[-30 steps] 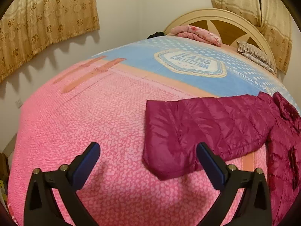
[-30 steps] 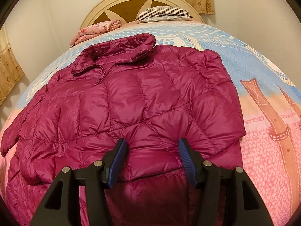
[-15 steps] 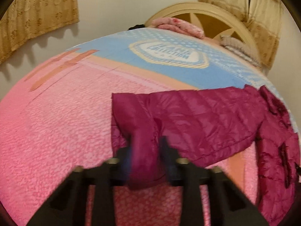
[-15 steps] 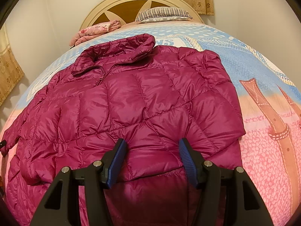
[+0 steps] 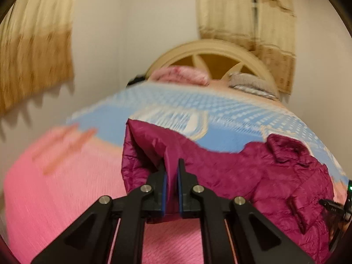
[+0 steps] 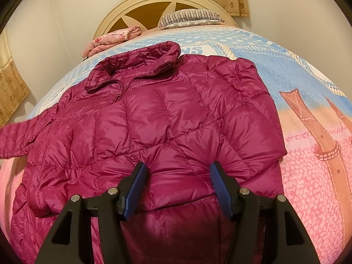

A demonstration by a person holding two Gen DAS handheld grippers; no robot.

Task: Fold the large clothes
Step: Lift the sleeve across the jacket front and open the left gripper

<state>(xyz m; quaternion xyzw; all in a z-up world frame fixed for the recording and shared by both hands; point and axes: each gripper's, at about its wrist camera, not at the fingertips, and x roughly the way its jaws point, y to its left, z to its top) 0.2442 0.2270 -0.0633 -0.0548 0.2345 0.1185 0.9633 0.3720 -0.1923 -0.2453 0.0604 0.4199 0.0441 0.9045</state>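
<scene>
A magenta quilted puffer jacket (image 6: 167,118) lies front-up on the bed, collar toward the headboard, its right sleeve folded across the body. My left gripper (image 5: 171,171) is shut on the cuff end of the left sleeve (image 5: 149,151) and holds it lifted above the bedspread; the sleeve (image 6: 15,136) stretches off to the left in the right wrist view. My right gripper (image 6: 177,171) is open, its blue pads either side of the jacket's lower middle, low over the fabric.
The pink and blue bedspread (image 6: 308,176) covers the bed. A cream headboard (image 6: 154,2), a striped pillow (image 6: 189,17) and a folded pink blanket (image 6: 112,39) are at the far end. Curtains (image 5: 35,66) hang on the walls.
My left gripper closed on the sleeve's cuff and lifted it, swinging toward the jacket body. The right gripper stayed open over the jacket's lower part.
</scene>
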